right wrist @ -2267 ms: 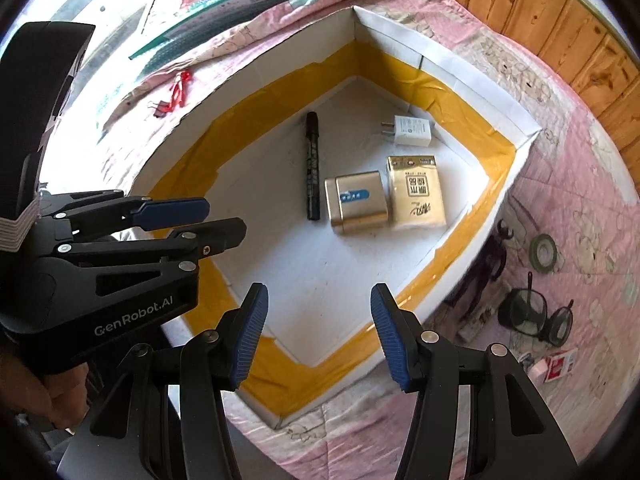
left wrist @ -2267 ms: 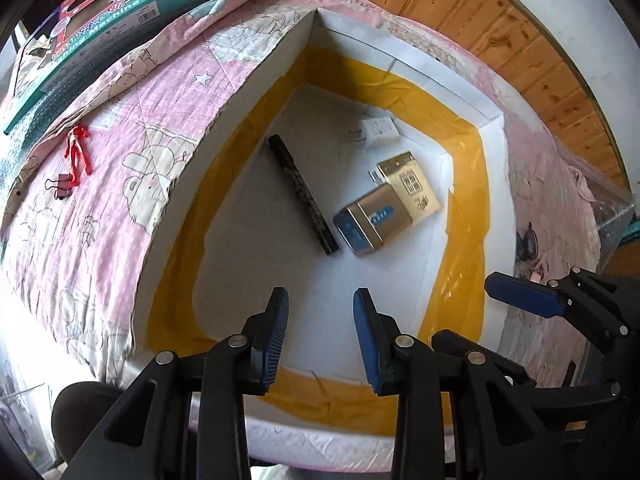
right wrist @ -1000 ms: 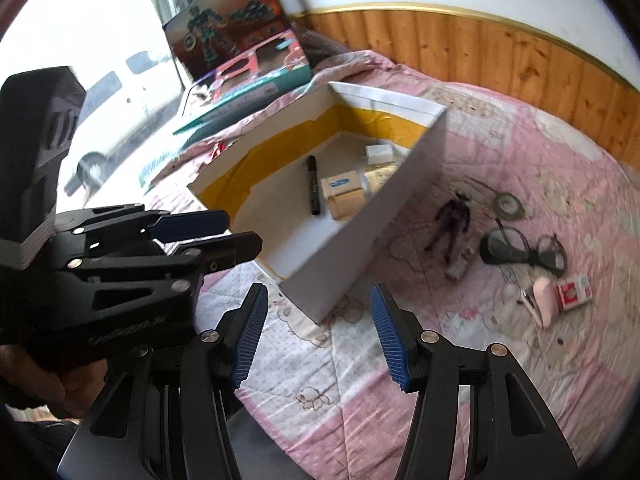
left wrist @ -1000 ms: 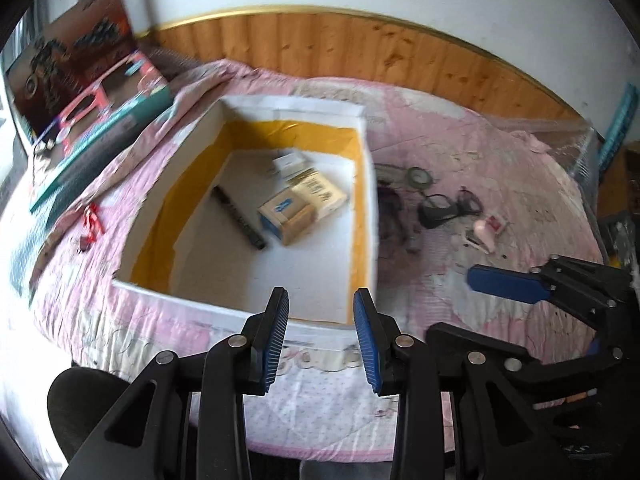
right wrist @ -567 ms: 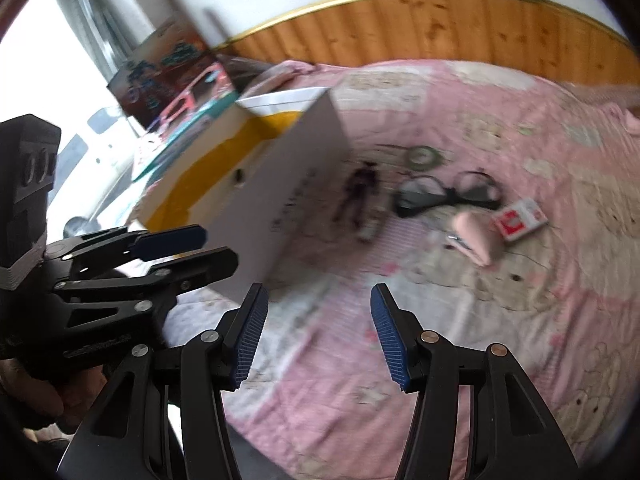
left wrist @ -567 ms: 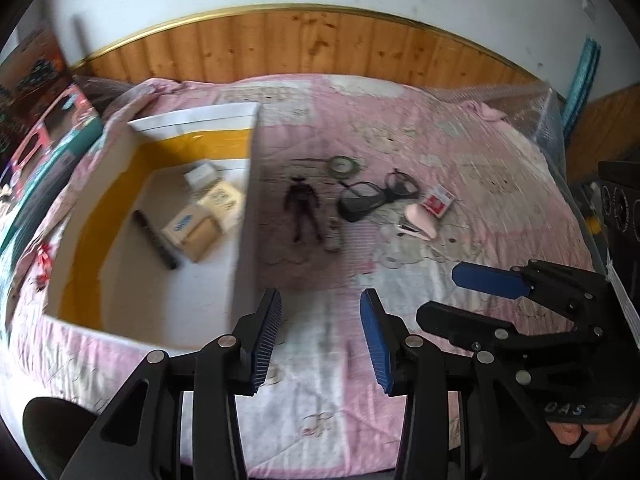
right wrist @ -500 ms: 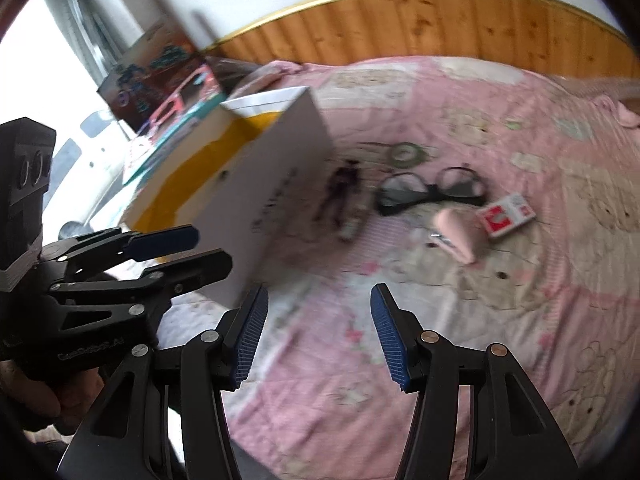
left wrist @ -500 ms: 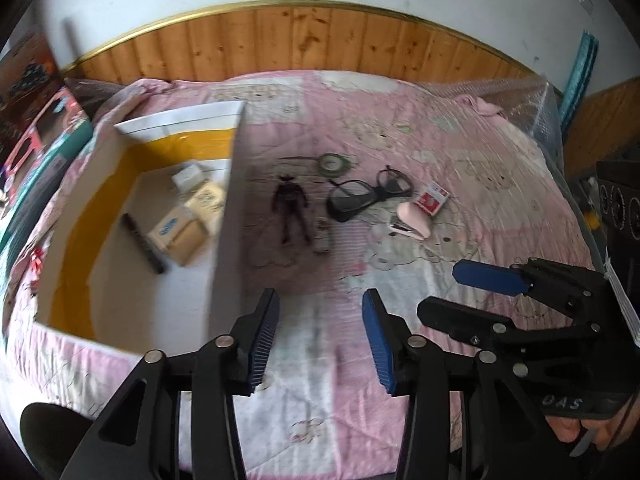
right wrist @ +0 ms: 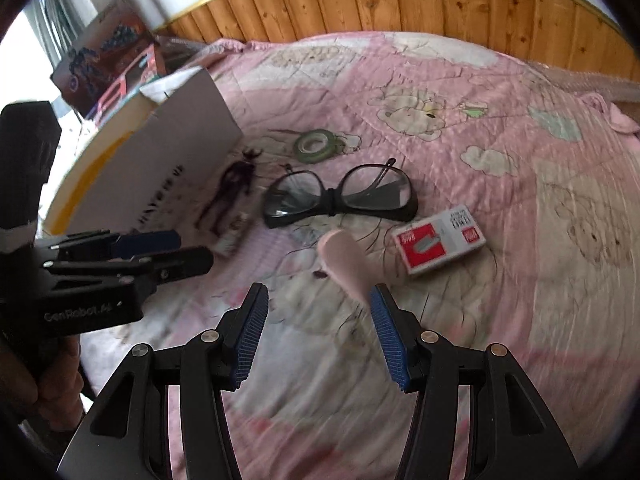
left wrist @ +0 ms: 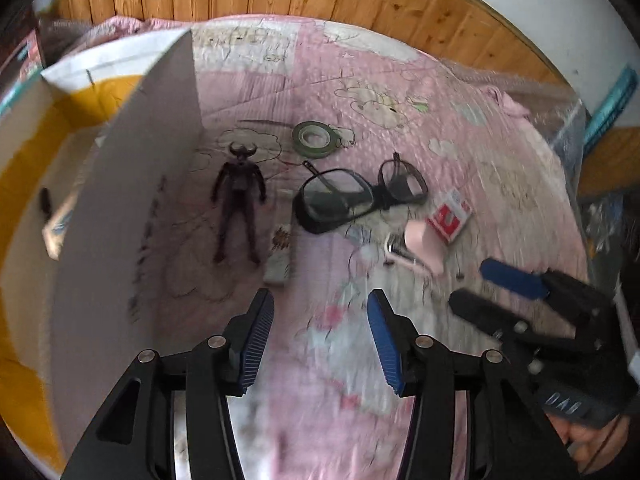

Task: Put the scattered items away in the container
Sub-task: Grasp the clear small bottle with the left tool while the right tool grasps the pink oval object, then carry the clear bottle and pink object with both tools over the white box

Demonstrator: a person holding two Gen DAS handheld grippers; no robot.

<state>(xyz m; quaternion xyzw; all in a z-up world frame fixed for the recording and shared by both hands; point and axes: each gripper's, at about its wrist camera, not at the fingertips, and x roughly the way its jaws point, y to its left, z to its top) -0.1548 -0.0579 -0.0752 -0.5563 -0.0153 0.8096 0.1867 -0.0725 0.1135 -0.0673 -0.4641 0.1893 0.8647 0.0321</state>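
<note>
Jaws: both pairs stand spread and carry nothing; the right gripper [right wrist: 316, 336] hovers low in its frame just short of the pink stapler [right wrist: 344, 262], and the left gripper [left wrist: 318, 344] hangs over bare quilt [left wrist: 352, 360] at bottom centre.
Step in hand: judged as lining up a first pick from the loose things on the bed, with the stapler nearest the right jaws.
Doing it well: bring the jaws across the stapler's narrow width, not its length, and go down far enough to catch the body without pinching the soft quilt beneath.
Stapler: smooth, rounded pink plastic with a metal end, likely slippery, so a centred squeeze should hold best.
Staple box [right wrist: 438, 240]: small red and white carton, flat-faced with sharp edges, lying just right of the stapler.
Glasses [right wrist: 340, 196]: thin black frame with clear lenses and folded arms, in mid-frame; fragile, best taken at the bridge.
Figurine [left wrist: 239, 200]: dark, thin-limbed horned toy lying flat beside the box wall, with a small pale packet [left wrist: 280, 258] next to it.
Tape roll [right wrist: 314, 144]: flat green ring farther up the frame.
Container [left wrist: 132, 184]: white cardboard box with yellow tape inside, at left of both frames, open-topped; a few things show inside, blurred.
Quilt: pink, padded, cartoon-printed.
</note>
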